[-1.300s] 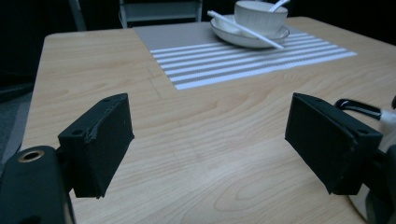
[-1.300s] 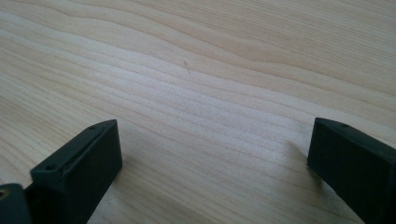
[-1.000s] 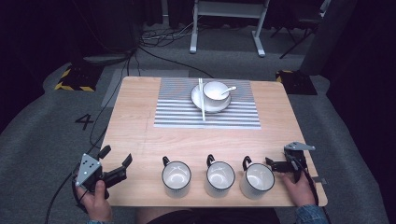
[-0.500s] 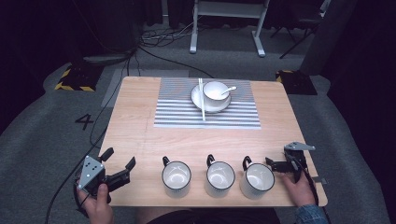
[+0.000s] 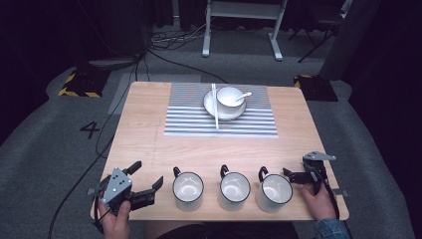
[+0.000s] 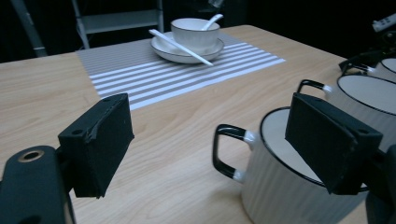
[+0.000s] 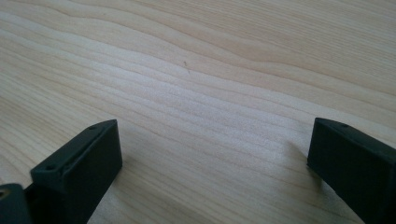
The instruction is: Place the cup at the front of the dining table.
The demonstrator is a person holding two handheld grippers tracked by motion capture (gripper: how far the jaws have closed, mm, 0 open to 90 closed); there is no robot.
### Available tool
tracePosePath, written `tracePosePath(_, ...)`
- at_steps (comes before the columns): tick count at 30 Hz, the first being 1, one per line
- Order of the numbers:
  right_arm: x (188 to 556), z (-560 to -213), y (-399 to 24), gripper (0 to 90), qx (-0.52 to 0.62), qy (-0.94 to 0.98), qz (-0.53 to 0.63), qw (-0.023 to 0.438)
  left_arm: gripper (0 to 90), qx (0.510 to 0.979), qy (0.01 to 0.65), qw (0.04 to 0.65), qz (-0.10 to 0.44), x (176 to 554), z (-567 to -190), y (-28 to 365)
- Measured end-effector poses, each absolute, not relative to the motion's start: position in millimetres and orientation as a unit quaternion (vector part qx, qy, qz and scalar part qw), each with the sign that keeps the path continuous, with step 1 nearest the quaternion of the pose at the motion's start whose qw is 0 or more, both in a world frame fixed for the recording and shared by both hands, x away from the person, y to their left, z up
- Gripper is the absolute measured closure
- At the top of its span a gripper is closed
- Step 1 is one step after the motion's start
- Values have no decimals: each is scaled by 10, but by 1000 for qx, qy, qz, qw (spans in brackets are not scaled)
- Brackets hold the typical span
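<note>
Mug (image 5: 188,189) stands just beside the left hand-held gripper (image 5: 148,182), whose jaws are spread, holding nothing.

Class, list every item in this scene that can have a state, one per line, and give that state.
left gripper: open, nothing between the jaws
right gripper: open, holding nothing
left mug: upright, empty
middle mug: upright, empty
right mug: upright, empty
bowl: upright on the plate
spoon: resting in the bowl
chopsticks: lying across the plate
placemat: laid flat
</note>
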State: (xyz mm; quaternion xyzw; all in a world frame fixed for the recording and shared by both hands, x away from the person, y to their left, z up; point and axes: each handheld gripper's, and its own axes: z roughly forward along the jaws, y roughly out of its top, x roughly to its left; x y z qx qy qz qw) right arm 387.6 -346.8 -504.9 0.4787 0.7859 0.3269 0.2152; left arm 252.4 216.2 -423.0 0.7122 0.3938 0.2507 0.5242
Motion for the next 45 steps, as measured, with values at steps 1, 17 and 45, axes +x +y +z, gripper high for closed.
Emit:
tracePosePath(1, 3876, -5049, -3469, 30, 479, 786, 327, 215, 153, 714, 392, 526, 246, 2521, -4235, 2139)
tracePosePath(17, 3876, -5050, -3469, 30, 479, 786, 327, 215, 153, 761, 347, 521, 168, 2509, -4354, 1715)
tracePosePath(45, 3869, -5050, -3465, 31, 479, 785, 329, 214, 1, 797, 355, 460, 166, 2626, -4704, 1337)
